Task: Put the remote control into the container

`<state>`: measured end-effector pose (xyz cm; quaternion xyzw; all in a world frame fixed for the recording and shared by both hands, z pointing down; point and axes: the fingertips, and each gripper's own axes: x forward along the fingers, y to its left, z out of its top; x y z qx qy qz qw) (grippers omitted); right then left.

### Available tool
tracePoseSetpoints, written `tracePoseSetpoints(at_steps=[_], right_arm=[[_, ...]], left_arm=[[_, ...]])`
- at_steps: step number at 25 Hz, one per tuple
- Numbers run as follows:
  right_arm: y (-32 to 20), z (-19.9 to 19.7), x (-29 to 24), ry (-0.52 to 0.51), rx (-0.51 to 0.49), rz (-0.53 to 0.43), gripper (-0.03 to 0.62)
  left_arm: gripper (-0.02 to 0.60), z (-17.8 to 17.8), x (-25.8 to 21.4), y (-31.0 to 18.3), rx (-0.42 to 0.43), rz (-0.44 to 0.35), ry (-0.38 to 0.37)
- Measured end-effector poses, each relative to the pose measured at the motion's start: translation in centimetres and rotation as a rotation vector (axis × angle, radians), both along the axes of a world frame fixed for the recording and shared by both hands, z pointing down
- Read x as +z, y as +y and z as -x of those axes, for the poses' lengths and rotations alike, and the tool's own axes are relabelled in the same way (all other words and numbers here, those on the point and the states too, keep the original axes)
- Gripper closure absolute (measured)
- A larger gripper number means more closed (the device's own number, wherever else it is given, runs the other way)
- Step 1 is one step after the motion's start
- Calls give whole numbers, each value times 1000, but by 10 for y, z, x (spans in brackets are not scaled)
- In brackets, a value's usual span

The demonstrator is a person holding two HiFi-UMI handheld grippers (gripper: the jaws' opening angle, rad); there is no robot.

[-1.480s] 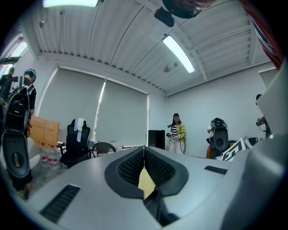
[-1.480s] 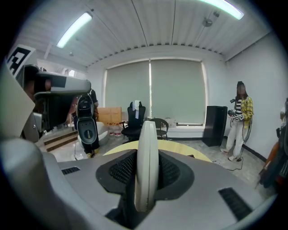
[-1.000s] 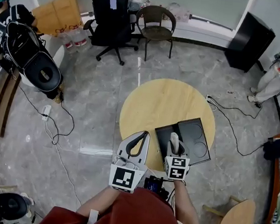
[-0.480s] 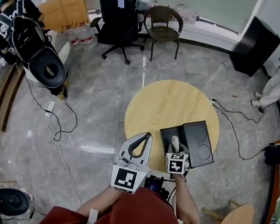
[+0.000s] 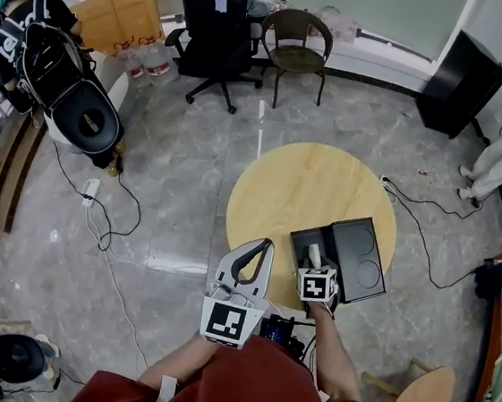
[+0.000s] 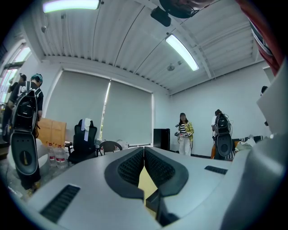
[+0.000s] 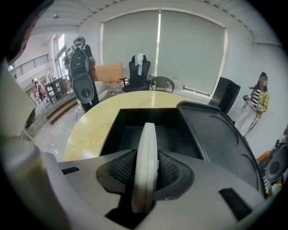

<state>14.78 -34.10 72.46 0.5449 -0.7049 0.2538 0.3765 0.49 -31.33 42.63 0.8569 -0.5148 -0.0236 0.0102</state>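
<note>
Right tool [image 7: 144, 174] is clamped on the remote [image 7: 146, 139]. Both ribbed pads press its flat sides, jaws fairly wide apart because of it. Remote stands on edge and sticks forward out of the jaws. The tool tilts down over the near edge of the counter [image 5: 297, 187].

Remote's far end sits over the open container [image 7: 118, 134], a black box at the counter's near right side. Can't tell if the tip touches the bottom. Inside looks bare, nothing blocks the way in. The lid [image 7: 216, 139] lies opened flat, just right of the box, with round dents in it.

Left tool [image 5: 265, 246] is clenched shut, pads meeting, nothing between them. It hangs level at the counter's near edge, left of the box, apart from it and from the right tool.

Around: grey stone floor, a cable [image 5: 429, 216] snaking off the counter's right side. Black office chair [image 5: 215, 29] and a brown chair [image 5: 294, 43] by the far wall, well apart from the counter. Black cabinet [image 5: 463, 80] far right, a person [image 5: 500, 147] in stripes beside it. Cardboard [image 5: 119, 11] far left.
</note>
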Motion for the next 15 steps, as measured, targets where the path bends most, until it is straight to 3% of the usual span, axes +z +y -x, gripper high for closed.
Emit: tracePoseSetpoints(at_steps=[4,8,11,15], right_arm=[[0,8,1,-1,-8,15,461],[6,13,3,-12,-33,28,459],[5,12,5,-20,-30,17,448],[2,12,3,-34,-31,3,436]], left_arm=[[563,5,2,4,0,8,-1],[563,4,10,10,14,73,-56],[563,3,4,5,-3,15,-2],[563,4,1,2,-4,6,0]])
